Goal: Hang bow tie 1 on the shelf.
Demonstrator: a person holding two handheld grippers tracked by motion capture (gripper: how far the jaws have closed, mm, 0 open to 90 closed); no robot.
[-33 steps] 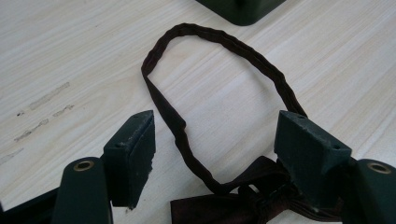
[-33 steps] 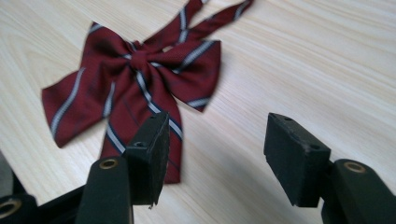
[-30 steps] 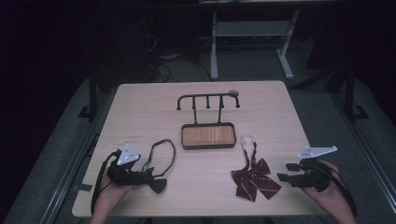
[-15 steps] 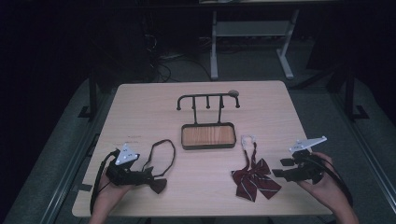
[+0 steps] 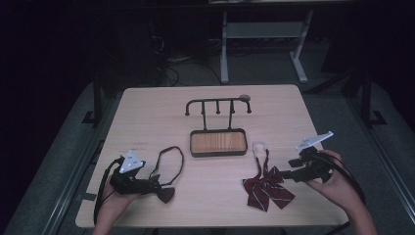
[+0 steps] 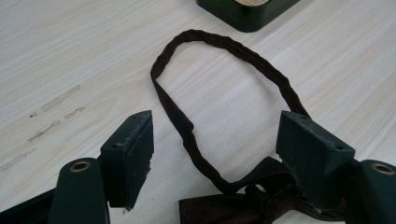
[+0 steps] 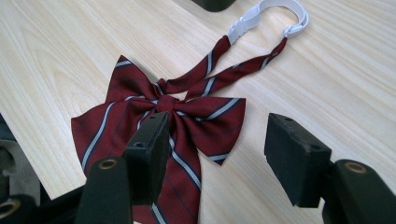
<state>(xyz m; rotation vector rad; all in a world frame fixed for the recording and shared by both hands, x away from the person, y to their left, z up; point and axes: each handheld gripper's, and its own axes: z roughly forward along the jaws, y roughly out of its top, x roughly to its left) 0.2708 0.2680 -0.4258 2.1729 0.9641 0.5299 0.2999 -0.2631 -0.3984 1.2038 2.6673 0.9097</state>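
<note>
Both tongs stand released, jaws wide apart, nothing held. Your left tongs (image 5: 155, 185) sit low on the bench (image 5: 147, 117), with the dark brown bow tie (image 6: 254, 200) right at the jaw tips; its knot lies just inside the right-hand jaw and its neck loop (image 6: 224, 93) runs out ahead between the jaws. Your right tongs (image 7: 215, 149) hover over the red striped bow tie (image 7: 163, 126). The bow lies partly under the left-hand jaw, and the white clasp (image 7: 275, 14) at the far end of its straps lies well ahead.

The likely step is picking each tie up for the hook stand (image 5: 218, 105) beyond the wooden tray (image 5: 218, 143). For a good pick, centre the knot between the jaws before closing; at present both knots sit off to one side. Take the knot or the straps just ahead of it, not a loose wing, which would likely slip. Come down flat so the lower jaw slides under the cloth rather than pushing it along the bench.
</note>
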